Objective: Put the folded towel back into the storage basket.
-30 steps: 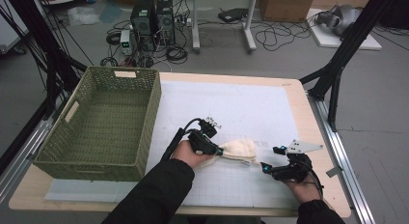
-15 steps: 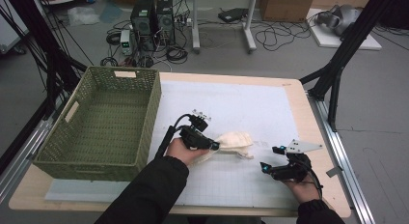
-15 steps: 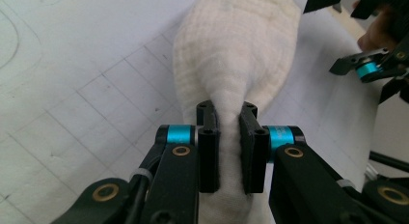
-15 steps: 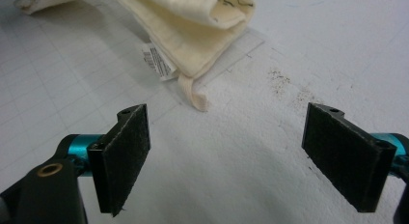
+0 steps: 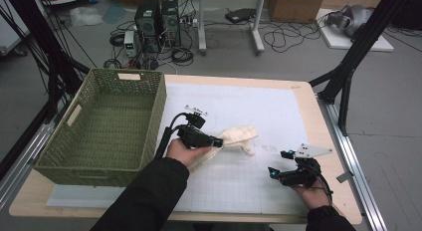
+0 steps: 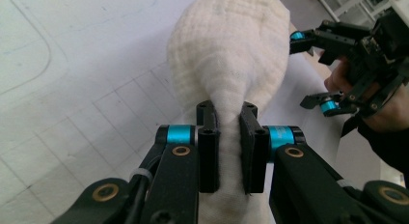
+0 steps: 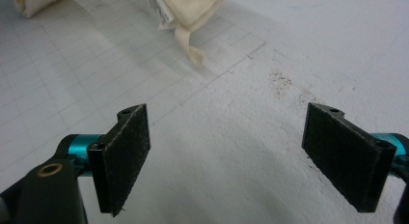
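Two tools: left tool (image 6: 227,137) pinches the cloth (image 6: 226,55); right tool (image 7: 226,156) gapes empty, apart.

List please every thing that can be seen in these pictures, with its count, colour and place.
cloth: one, cream white, bunched, on the mat right of the basket, one end pinched by the left hand-held gripper
basket: one, green woven, on the left part of the table
mat: one, white with a grid, covering the table top
table: one, light wood edge
computer towers: two, dark, on the floor behind the table, among cables
cardboard box: one, brown, on the floor at the back
left hand-held gripper: one, black with blue parts, shut on the cloth
right hand-held gripper: one, black with blue parts, jaws wide open above the mat, near the table's right front
sleeves: two, dark, at the bottom edge
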`<state>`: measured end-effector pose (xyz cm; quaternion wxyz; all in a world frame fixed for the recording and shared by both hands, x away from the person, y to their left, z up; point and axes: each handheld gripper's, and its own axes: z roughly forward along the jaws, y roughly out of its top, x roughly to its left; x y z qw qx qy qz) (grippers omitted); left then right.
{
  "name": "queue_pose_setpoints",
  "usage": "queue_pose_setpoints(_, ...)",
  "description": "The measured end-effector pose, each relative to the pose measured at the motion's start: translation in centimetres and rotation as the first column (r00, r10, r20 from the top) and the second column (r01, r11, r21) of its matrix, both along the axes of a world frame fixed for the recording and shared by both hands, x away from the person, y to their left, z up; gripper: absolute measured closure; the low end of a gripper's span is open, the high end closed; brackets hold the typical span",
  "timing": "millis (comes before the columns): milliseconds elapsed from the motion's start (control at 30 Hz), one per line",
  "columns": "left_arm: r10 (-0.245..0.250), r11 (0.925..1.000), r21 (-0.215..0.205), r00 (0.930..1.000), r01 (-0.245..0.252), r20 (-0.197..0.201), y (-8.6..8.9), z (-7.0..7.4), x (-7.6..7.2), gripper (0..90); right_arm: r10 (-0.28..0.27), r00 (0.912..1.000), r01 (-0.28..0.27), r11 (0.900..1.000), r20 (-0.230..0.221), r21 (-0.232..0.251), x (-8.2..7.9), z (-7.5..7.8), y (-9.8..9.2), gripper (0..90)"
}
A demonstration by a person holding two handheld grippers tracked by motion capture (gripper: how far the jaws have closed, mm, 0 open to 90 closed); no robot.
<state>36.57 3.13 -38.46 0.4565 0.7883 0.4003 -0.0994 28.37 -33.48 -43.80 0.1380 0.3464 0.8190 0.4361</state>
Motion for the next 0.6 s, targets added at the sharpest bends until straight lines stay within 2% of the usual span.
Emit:
queue_pose_setpoints(233,0.037,0.9990,-0.024,0.9993,-0.037,-0.005,1.0,0.5,0.1,80.2,0.002,1.0000,-0.002,1.000,-0.002,-0.003,0.0,0.0,0.0,16.6)
queue_pose_setpoints(433,0.061,0.9954,-0.072,0.9981,-0.062,-0.011,1.6,1.1,0.1,80.2,0.006,1.0000,-0.006,1.000,0.003,-0.003,0.1,-0.1,0.1,16.6)
queue_pose_setpoints(600,0.074,0.9940,-0.079,0.9972,-0.075,-0.012,2.2,1.5,0.1,80.2,0.005,1.0000,-0.005,1.000,0.004,-0.005,0.1,-0.1,0.1,16.6)
